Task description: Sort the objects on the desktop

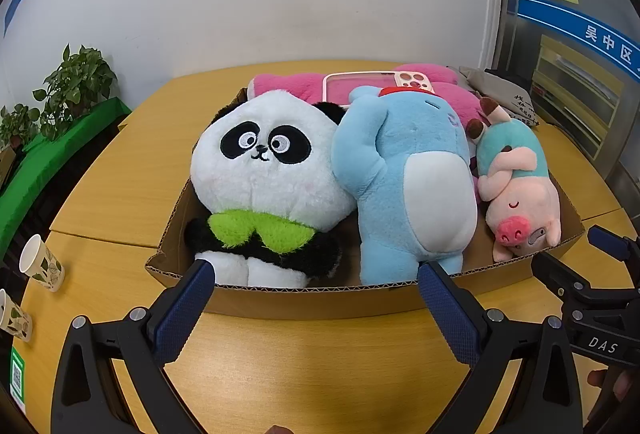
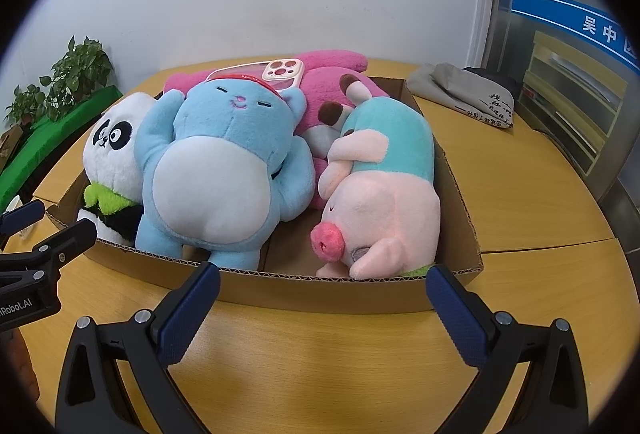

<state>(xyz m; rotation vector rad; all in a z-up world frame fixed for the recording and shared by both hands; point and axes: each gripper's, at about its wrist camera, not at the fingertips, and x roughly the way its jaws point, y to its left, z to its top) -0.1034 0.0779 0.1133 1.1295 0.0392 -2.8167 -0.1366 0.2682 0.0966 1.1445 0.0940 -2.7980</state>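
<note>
Hovering just short of the cardboard box (image 1: 312, 300), the left gripper (image 1: 316, 274) and right gripper (image 2: 322, 276) both stand spread wide, holding nothing. Inside the box, the panda (image 1: 264, 174) sits at nine o'clock, the blue plush (image 2: 224, 170) in the middle, the pig (image 2: 384, 202) at three o'clock. A phone case (image 1: 376, 86) rests on the pink plush (image 2: 320, 94) at twelve o'clock. Paper cups (image 1: 42, 264) stand on the table (image 1: 320, 362).

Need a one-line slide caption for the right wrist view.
Open right gripper faces a cardboard box holding panda, blue and pig plush toys.
</note>
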